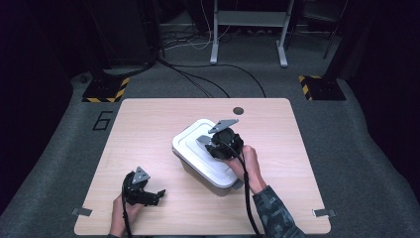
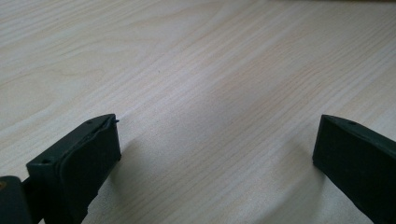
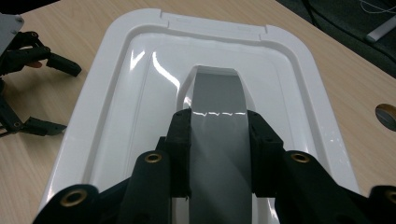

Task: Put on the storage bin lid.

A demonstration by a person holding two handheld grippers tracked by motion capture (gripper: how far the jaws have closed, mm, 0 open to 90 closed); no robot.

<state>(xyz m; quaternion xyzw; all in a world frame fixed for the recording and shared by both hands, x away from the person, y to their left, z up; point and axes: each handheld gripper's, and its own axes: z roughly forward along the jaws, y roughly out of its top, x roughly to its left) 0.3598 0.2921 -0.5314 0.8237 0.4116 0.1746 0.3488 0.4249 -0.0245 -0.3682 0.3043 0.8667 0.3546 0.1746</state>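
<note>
White lid: we see the lid (image 1: 205,151) seated on a grey box (image 1: 210,179) mid-table, turned at an angle to the edges.
Handle: grey handle (image 3: 218,140) runs along the lid's middle, in a recess.
Right gripper: our right gripper (image 3: 218,154) sits on top of the lid with its jaws pressed in on the handle from both sides; pads touching it.
Left gripper: our left gripper (image 2: 215,154) is near the front-left of the table (image 1: 148,129), well apart from the box, jaws spread wide, nothing between them.
Done so far: we judge the grasp on the handle is made; lid looks seated all round, no gap we can make out.
Left to do: we judge lifting the lid off and setting it down is all still ahead; the left gripper is not yet steadying the box.
High view adds: where the box lies on the table, both forearms, dark round spot (image 1: 238,110) near the far edge, floor and stands beyond.
Right gripper view adds: the pinch itself, glossy lid rim, the left gripper off to one side.
Left gripper view adds: bare wood grain under the spread jaws, which hover low over it or rest on it; we cannot tell which.
</note>
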